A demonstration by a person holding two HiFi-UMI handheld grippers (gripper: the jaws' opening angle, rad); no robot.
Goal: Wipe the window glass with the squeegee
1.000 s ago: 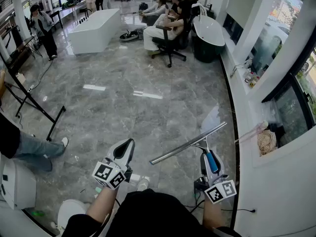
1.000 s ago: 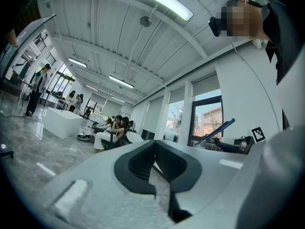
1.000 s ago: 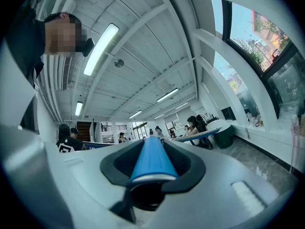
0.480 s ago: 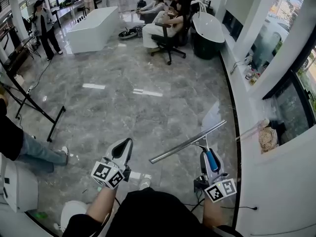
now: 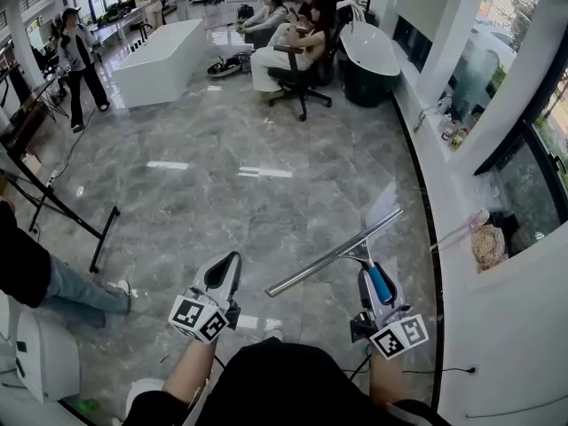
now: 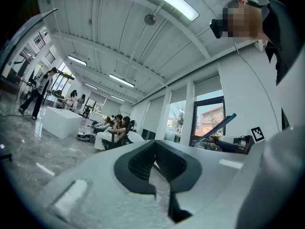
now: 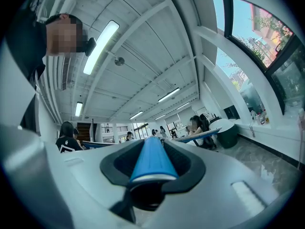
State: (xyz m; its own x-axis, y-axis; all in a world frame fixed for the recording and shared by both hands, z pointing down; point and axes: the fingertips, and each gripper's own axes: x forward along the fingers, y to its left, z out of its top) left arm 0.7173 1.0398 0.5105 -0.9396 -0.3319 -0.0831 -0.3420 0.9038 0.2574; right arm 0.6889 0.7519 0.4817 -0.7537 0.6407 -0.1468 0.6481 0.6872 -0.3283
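Right gripper (image 5: pixel 379 285) clenched on the blue handle (image 7: pixel 151 159) of the long metal-bladed squeegee (image 5: pixel 333 254), which is held over the grey marble floor (image 5: pixel 222 185), well apart from the dark-framed window glass (image 5: pixel 532 193) at right. Left gripper (image 5: pixel 222 273) closed on nothing. Probable risks: the smooth, rounded handle twists in the jaws under blade pressure, tilting the blade and leaving streaks. The long blade may also strike the white window sill (image 5: pixel 448 185) on the swing toward the glass.
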